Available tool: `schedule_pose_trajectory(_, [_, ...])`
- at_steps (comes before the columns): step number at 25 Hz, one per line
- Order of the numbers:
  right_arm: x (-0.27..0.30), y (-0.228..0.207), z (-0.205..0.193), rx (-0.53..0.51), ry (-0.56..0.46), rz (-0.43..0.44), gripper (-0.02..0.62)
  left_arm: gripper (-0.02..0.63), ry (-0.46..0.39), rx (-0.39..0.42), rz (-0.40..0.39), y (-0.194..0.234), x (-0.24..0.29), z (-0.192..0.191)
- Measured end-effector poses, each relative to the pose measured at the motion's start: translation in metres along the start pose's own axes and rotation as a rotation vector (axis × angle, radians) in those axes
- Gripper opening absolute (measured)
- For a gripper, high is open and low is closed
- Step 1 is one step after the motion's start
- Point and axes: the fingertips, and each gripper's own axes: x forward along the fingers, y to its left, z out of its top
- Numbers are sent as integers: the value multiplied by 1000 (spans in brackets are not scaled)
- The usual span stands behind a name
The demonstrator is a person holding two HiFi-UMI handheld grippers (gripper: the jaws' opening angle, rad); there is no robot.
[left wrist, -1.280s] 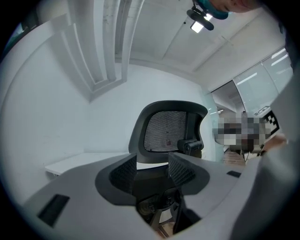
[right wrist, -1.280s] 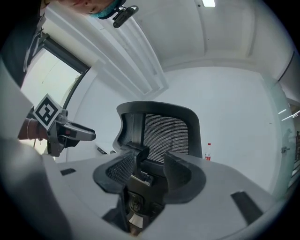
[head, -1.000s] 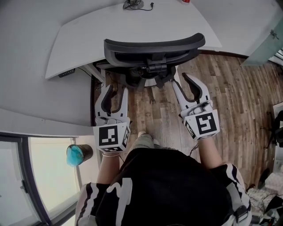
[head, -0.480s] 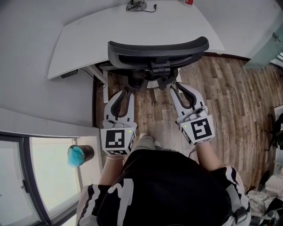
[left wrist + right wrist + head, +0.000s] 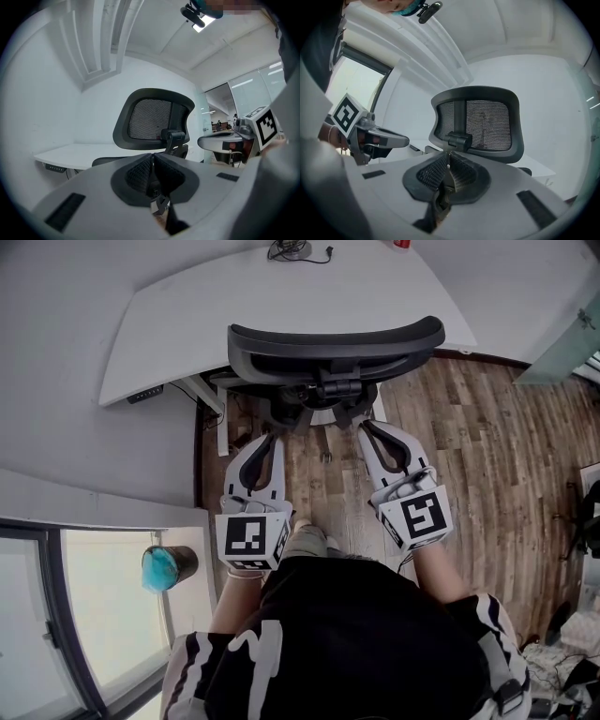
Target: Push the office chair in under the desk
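The left gripper [image 5: 266, 440] is resting with jaws pressed together, empty. The office chair [image 5: 336, 341] is standing just ahead of both tips, at the edge of the desk [image 5: 178, 324]. The right gripper [image 5: 371, 427] is closing on nothing. The chair is probably heavy but free-rolling, so pushing its stiff backrest frame is looking best.

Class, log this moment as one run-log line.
left gripper: shut, empty | right gripper: closing, empty | office chair: at desk, not gripped
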Motion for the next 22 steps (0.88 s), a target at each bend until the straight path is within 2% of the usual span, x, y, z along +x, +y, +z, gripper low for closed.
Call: schedule_pose_trajectory(22, [3,13,-2,22,21,74,9,13,17,6,-10,-4,3,-3])
